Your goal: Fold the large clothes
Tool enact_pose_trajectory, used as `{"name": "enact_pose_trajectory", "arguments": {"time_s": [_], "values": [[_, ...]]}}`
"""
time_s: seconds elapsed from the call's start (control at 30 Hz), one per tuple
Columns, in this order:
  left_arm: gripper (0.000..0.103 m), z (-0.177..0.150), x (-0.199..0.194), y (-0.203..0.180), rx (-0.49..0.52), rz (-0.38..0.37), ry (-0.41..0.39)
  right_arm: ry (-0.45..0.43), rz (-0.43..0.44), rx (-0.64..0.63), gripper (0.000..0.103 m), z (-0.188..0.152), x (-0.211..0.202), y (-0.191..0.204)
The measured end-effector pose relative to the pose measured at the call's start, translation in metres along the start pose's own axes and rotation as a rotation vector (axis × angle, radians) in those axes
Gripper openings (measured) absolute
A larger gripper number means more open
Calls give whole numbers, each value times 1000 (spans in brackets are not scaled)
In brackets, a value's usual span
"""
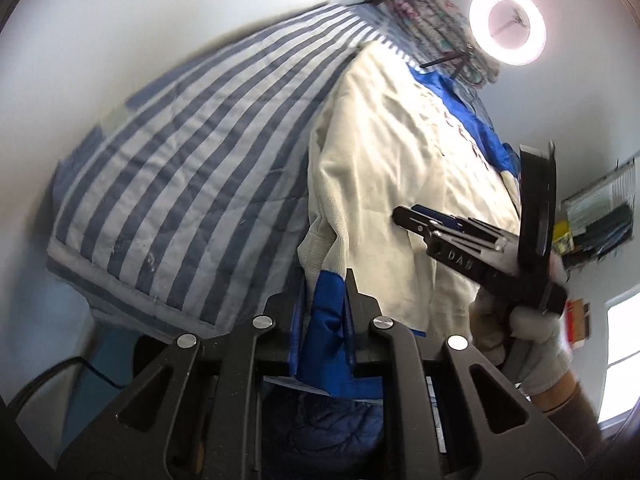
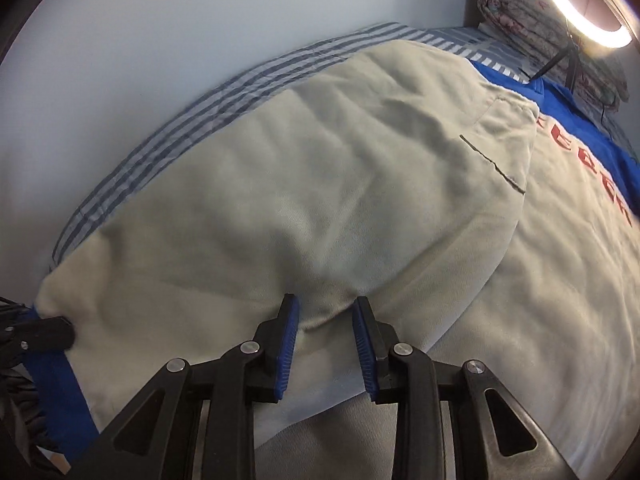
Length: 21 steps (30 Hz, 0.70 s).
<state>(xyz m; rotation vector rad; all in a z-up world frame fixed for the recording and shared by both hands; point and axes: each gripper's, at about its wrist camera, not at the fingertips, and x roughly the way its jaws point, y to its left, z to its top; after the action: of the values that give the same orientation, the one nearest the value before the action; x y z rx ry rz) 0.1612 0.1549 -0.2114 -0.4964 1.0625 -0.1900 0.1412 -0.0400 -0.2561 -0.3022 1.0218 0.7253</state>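
Observation:
A cream jacket (image 1: 400,168) with blue trim and red letters lies spread on a striped quilt (image 1: 180,160). My left gripper (image 1: 324,300) is shut on the jacket's blue hem band (image 1: 326,332), which hangs down between its fingers. In the right wrist view a folded-over cream panel (image 2: 300,184) with a slit pocket covers the jacket's left half. My right gripper (image 2: 326,316) stands open just over a small ridge of that cream cloth, and its blue pads (image 2: 290,336) do not press on it. A gloved hand (image 1: 536,336) holds it above the jacket. The left gripper (image 2: 48,332) shows at the panel's blue corner.
A lit ring lamp (image 1: 507,24) on a thin stand rises at the bed's far end beside a rolled patterned blanket (image 1: 432,20). A white wall runs along the quilt's far side. Cluttered shelves (image 1: 600,216) and a bright window (image 1: 624,340) lie to the right.

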Motion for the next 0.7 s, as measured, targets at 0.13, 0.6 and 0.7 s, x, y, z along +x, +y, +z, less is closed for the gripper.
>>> {"name": "enact_pose_trajectory", "arguments": {"time_s": [0.13, 0.6, 0.7], "values": [[14, -1, -3, -17, 53, 6, -24, -50, 72, 105, 53, 16, -24, -14], [14, -1, 0, -34, 115, 15, -41, -9, 78, 237, 67, 118, -6, 10], [14, -1, 4, -39, 119, 17, -49, 40, 21, 179, 68, 124, 12, 28]]}}
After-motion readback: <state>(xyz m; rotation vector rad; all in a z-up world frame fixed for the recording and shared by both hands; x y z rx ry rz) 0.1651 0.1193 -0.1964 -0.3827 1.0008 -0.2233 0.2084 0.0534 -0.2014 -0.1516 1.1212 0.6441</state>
